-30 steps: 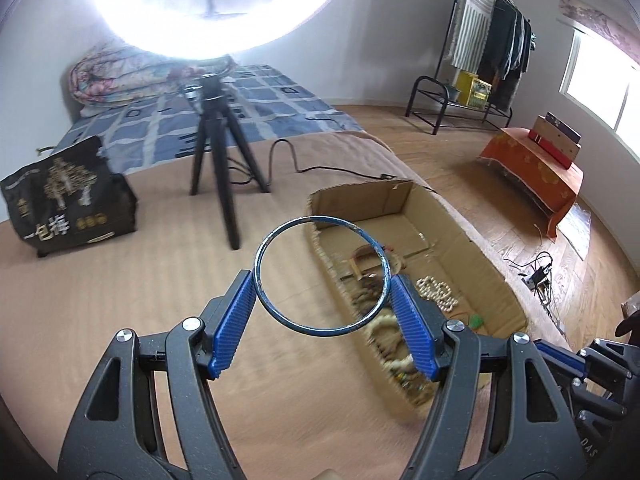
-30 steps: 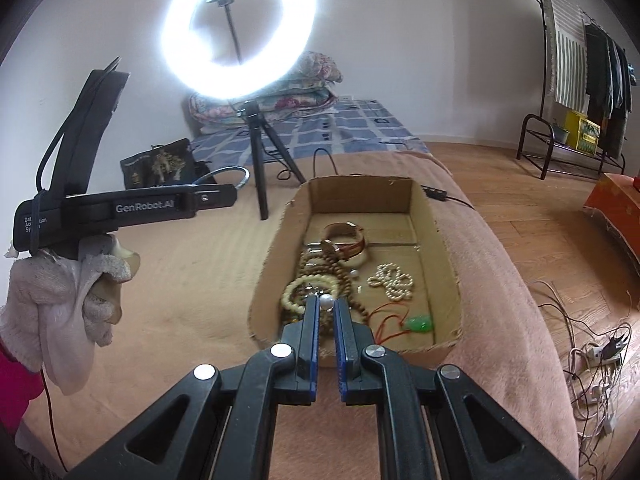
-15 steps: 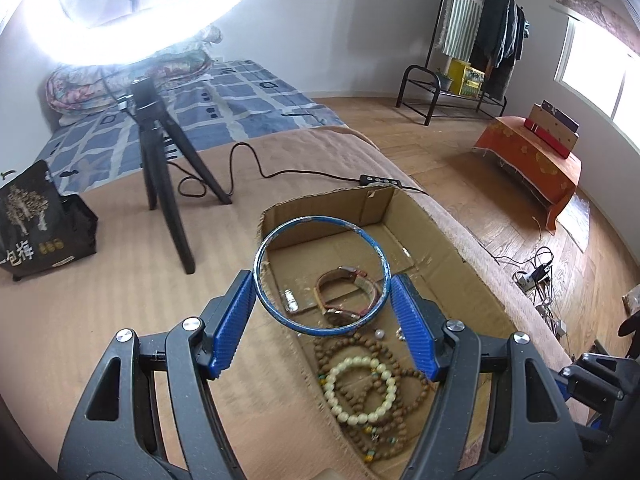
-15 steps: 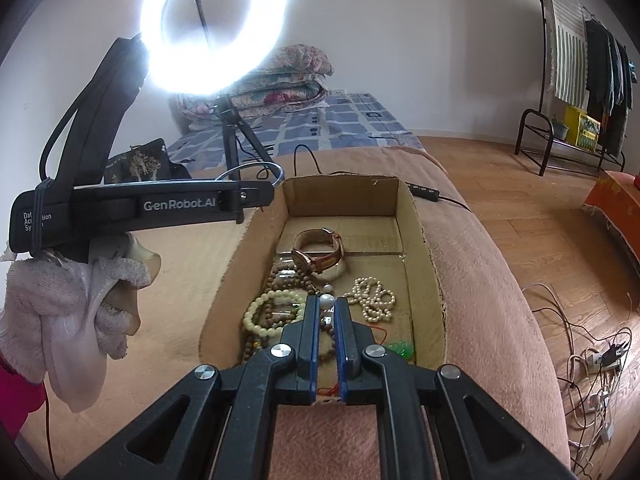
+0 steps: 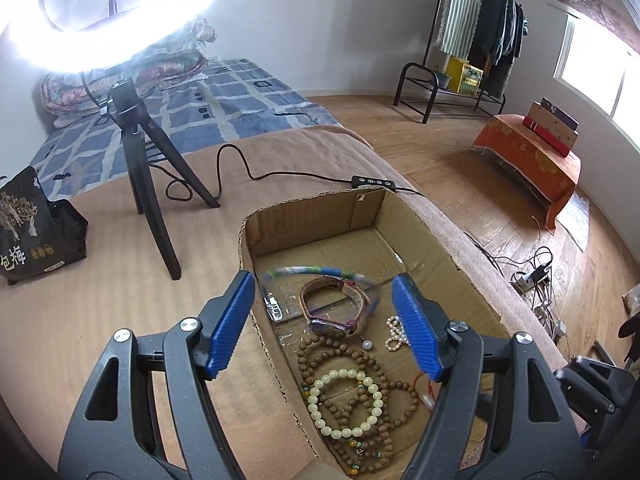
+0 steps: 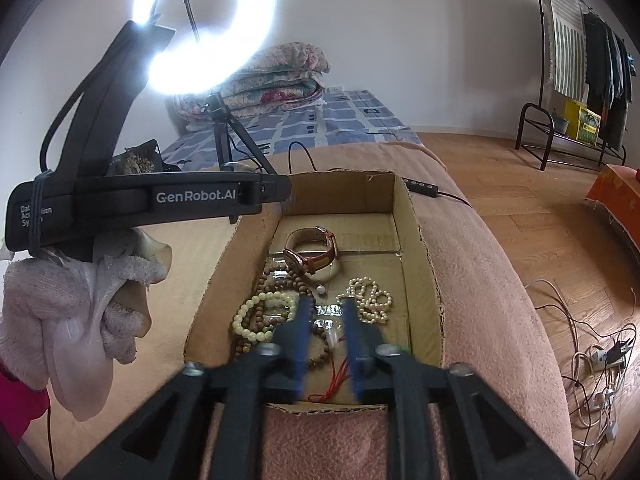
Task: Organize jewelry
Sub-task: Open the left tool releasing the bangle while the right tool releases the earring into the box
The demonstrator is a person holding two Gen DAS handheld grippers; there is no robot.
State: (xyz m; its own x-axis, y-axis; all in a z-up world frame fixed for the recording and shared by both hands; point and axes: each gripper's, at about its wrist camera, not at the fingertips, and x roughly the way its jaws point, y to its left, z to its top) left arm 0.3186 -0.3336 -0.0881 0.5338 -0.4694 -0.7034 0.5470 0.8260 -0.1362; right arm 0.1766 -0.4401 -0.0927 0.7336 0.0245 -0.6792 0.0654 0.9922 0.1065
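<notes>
A cardboard box (image 5: pixel 304 216) on the brown blanket holds a brown-strap watch (image 5: pixel 336 312), wooden bead strings (image 5: pixel 344 360), a pale bead bracelet (image 5: pixel 344 404) and a pearl string (image 5: pixel 396 332). My left gripper (image 5: pixel 324 320) is open above the box. The blue bangle (image 5: pixel 316 274) is blurred, loose between and beyond its fingers, falling into the box. My right gripper (image 6: pixel 326 320) is open, blurred, over the box's near end. The box (image 6: pixel 412 240), watch (image 6: pixel 316 248) and pearls (image 6: pixel 370 300) also show in the right wrist view.
A ring light on a black tripod (image 5: pixel 140 152) stands on the blanket left of the box, its cable and switch (image 5: pixel 374 182) behind the box. A black bag (image 5: pixel 32 232) sits far left. The left gripper's body (image 6: pixel 140 196) hangs over the box's left wall.
My left gripper opened and let go of the blue bangle, which drops toward the box. My right gripper opened from shut and moved over the box's near end.
</notes>
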